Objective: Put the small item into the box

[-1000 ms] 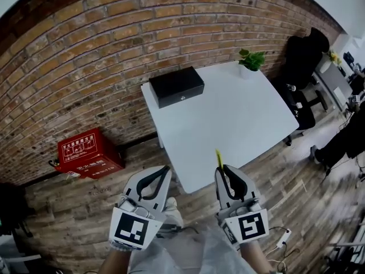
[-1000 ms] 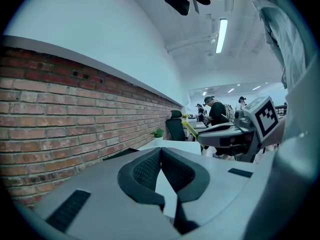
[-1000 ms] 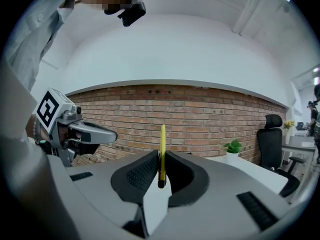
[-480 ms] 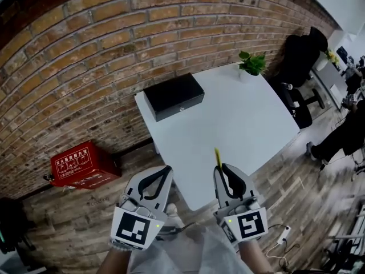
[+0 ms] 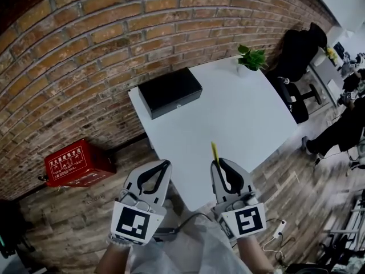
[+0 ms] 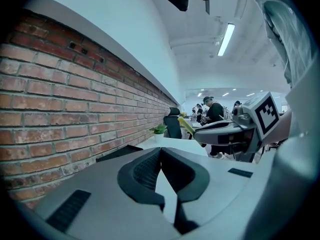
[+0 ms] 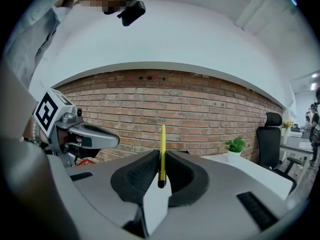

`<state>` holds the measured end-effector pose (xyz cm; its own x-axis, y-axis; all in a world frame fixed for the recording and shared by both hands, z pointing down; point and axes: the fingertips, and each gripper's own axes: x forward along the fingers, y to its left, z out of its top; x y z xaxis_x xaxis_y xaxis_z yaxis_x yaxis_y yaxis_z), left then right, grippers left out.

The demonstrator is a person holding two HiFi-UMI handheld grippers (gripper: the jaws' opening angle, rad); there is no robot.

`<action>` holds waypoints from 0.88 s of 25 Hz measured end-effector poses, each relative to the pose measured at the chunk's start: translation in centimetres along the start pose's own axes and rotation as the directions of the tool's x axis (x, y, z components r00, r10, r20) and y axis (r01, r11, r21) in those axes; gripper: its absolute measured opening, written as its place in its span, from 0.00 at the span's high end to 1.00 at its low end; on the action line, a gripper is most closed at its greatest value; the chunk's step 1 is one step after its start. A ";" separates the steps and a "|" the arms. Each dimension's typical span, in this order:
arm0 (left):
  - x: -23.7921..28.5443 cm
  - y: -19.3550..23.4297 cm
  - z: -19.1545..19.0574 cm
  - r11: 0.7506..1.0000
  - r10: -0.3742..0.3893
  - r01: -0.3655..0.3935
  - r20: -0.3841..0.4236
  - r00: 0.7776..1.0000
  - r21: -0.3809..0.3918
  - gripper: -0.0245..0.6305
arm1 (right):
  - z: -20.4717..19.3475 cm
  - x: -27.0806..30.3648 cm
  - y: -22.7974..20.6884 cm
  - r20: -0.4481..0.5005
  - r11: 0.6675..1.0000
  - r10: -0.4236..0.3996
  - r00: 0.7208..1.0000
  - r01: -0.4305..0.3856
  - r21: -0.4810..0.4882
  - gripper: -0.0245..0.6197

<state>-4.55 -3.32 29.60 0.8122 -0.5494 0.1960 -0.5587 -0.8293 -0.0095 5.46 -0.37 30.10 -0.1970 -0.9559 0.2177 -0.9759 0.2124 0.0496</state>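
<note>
A thin yellow pen (image 5: 214, 151) (image 7: 162, 151) stands upright, pinched in my right gripper (image 5: 219, 163) (image 7: 160, 169), which is shut on it above the near edge of the white table (image 5: 228, 119). The black box (image 5: 170, 92) sits closed at the table's far left corner, against the brick wall. My left gripper (image 5: 164, 166) (image 6: 160, 156) hovers beside the right one, left of the table's near corner, shut with nothing between its jaws. In the left gripper view the right gripper (image 6: 200, 132) shows with the pen (image 6: 186, 126) sticking out.
A small potted plant (image 5: 250, 59) stands at the table's far right corner. A black office chair (image 5: 299, 56) is to the right of the table. A red box (image 5: 74, 163) lies on the wooden floor at left. A person (image 5: 342, 124) is at the right edge.
Both grippers, with the pen still held, keep their places in the picture. The table and box have slid slightly left and nearer as the view shifted.
</note>
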 end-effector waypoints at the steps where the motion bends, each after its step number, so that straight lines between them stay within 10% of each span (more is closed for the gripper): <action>1: 0.2 0.1 -0.1 1.000 0.002 -0.002 -0.002 1.000 -0.003 0.93 | -0.1 0.1 -0.1 -0.003 1.000 0.002 1.000 -0.002 -0.001 0.86; 22: 8.3 3.2 -2.7 0.990 0.135 -0.137 -0.065 0.989 -0.026 0.93 | -3.4 6.1 -5.2 -0.070 0.994 0.108 0.992 -0.107 0.017 0.86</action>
<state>-0.04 -10.32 33.85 0.7167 -0.6485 0.2563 -0.6687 -0.7434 -0.0111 9.69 -6.64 34.48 -0.2946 -0.9108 0.2892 -0.9505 0.3105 0.0096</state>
